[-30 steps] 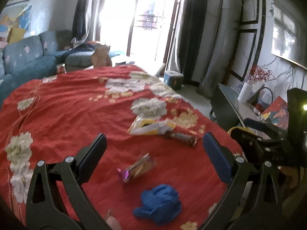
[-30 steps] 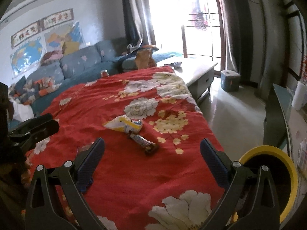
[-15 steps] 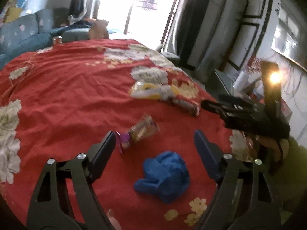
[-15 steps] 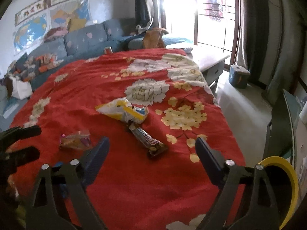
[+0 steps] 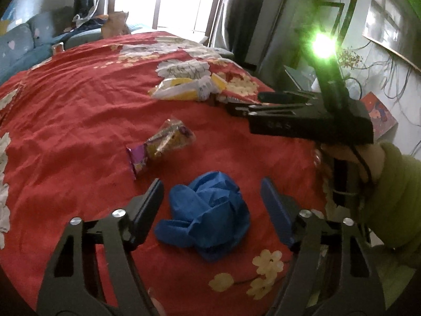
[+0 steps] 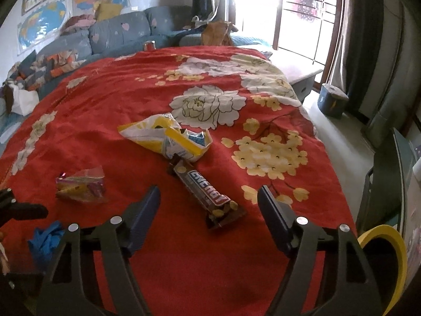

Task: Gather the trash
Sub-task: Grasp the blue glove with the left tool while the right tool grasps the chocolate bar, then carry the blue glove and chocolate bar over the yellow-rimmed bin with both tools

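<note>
A crumpled blue glove [image 5: 208, 210] lies on the red flowered cloth [image 5: 65, 110]. My left gripper [image 5: 211, 200] is open, its fingers on either side of the glove. A purple and clear snack wrapper [image 5: 163, 144] lies just beyond it. A yellow and white bag [image 6: 168, 137] and a brown candy bar wrapper [image 6: 208, 194] lie further right. My right gripper [image 6: 209, 205] is open with the candy bar wrapper between its fingers; it also shows in the left wrist view [image 5: 236, 104]. The glove [image 6: 47, 237] and the snack wrapper [image 6: 81, 184] show at the left of the right wrist view.
A yellow-rimmed bin [image 6: 384, 258] stands off the table's right edge, beside a dark stand [image 6: 381, 184]. A blue sofa [image 6: 118, 31] runs along the far side. A blue box [image 6: 331, 100] sits on the floor near the window.
Both grippers have moved forward and down toward the cloth. The left one now straddles the blue glove, the right one the candy bar wrapper. Both stay open.
</note>
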`<state>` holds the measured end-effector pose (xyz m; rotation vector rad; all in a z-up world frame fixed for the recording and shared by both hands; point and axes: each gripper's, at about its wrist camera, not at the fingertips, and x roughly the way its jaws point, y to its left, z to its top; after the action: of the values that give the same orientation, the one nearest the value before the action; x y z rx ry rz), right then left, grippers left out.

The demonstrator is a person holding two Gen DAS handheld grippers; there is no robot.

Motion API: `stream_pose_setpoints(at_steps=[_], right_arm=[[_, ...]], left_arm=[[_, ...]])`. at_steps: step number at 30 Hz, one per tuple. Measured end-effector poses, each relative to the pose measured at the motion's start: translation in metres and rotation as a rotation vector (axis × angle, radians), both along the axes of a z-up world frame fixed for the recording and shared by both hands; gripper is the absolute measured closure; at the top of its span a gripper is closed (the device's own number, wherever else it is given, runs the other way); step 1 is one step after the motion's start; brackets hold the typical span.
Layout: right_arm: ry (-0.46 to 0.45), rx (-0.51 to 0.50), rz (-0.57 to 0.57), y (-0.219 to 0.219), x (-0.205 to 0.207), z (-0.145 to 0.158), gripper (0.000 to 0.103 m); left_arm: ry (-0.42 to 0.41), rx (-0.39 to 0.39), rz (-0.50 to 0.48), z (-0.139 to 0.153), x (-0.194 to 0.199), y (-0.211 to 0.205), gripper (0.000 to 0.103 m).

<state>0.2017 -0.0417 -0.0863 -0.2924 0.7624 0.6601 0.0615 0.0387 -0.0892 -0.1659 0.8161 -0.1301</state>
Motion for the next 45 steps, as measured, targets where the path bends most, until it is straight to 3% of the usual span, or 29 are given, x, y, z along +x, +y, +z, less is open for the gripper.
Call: stream_pose_setpoints(at_steps=[4,10,18,21,29,45], right_arm=[[0.016,-0.028,-0.008,0.005,0.008,-0.009,0.037],[0.044,-0.029,-0.016,0.005,0.015,-0.017,0.056],[0.065,0.009,-0.021,-0.002,0.014,-0.017,0.068],[0.079,0.034,-0.030,-0.007,0.012,-0.017,0.079],[0.115,0.112,-0.059,-0.024,0.003,-0.015,0.084],[0.102,0.208,-0.094,-0.064,-0.028,0.008,0.086]], left_arm=[[0.030,0.007,-0.012,-0.008,-0.001,-0.005,0.041],[0.052,0.034,-0.035,-0.017,-0.001,-0.014,0.047],[0.054,0.031,-0.019,-0.018,0.001,-0.010,0.068],[0.052,0.036,-0.017,-0.019,0.002,-0.010,0.076],[0.047,0.012,-0.027,-0.018,0.004,-0.005,0.087],[-0.023,-0.010,-0.056,0.008,0.020,-0.026,0.089]])
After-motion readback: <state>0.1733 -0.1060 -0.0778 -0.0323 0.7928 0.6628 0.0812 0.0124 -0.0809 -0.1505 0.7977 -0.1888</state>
